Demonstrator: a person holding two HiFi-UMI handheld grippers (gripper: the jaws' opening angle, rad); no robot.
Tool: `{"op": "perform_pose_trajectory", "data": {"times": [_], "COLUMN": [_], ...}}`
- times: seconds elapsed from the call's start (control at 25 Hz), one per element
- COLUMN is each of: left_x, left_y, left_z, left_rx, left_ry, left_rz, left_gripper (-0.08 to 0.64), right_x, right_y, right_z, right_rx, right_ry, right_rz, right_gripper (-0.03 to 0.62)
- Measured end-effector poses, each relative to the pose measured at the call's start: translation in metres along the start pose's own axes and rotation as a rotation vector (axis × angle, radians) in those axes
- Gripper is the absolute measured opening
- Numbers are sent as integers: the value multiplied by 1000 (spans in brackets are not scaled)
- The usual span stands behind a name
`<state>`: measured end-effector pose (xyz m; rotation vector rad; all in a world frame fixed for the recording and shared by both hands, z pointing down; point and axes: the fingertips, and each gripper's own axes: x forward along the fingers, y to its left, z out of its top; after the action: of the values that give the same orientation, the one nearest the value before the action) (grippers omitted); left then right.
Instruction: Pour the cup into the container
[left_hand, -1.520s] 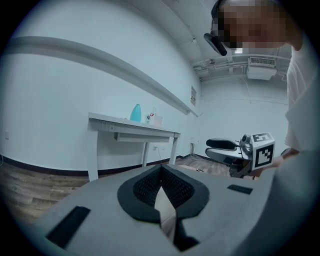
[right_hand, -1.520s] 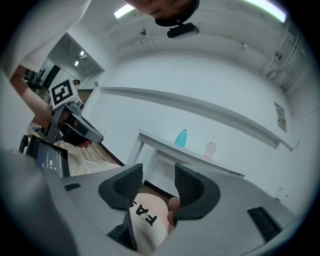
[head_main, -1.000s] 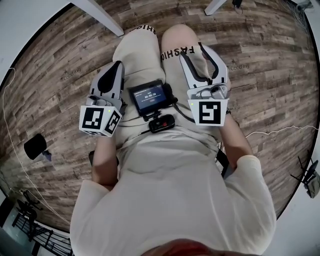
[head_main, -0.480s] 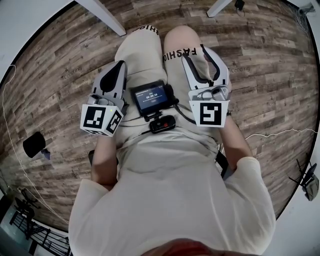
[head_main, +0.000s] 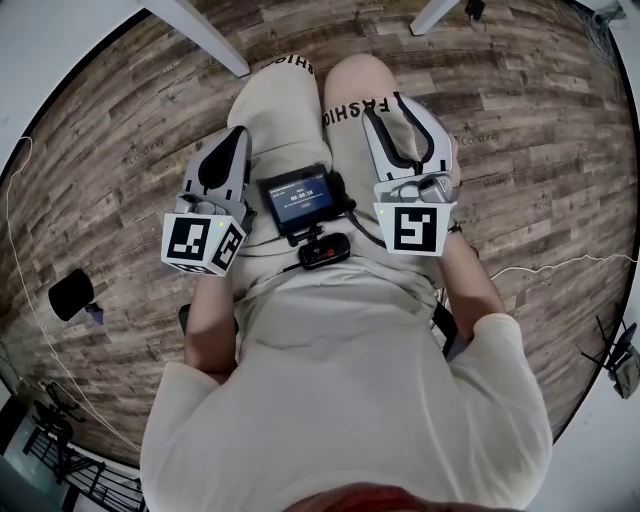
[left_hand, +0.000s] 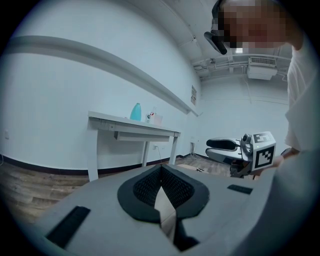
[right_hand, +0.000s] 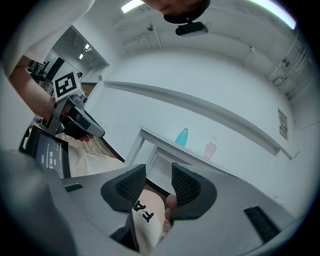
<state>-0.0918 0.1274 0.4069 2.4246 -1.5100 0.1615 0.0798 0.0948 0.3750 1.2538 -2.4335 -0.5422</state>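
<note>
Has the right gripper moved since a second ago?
No: the right gripper stays beside the screen; its empty jaws are closing.

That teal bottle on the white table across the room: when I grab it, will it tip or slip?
The teal bottle on the white table stands upright, taller than wide and narrowing upward, so a high push would probably tip it. Its tapered, smooth-looking sides may slip in a grip; gripping low seems safer. Weight cannot be judged from here.
</note>
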Motion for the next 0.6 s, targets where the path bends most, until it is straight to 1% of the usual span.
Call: {"op": "perform_pose_trajectory", "data": {"times": [0.12, 0.24, 0.4, 0.52, 0.6], "left_x": [0, -2, -1, -2, -2], "left_y": [-1, -1, 2, 2, 3], "left_z": [-1, 0, 5, 3, 3], "left_rx": [-1, -4, -3, -4, -8], "left_ry": [1, 7, -8, -8, -8], "left_rz": [1, 2, 5, 8, 9], "left_gripper": [12, 12, 12, 12, 12], "right_x": [-2, -3, -2, -2, -2], "right_y": [2, 2, -3, -3, -4], "right_z": [1, 5, 7, 4, 2], "right_rx": [-13, -7, 32, 67, 72], "right_ry": [2, -14, -26, -11, -3], "right_rz": [6, 8, 0, 12, 15], "right_gripper": [163, 156, 152, 149, 145]}}
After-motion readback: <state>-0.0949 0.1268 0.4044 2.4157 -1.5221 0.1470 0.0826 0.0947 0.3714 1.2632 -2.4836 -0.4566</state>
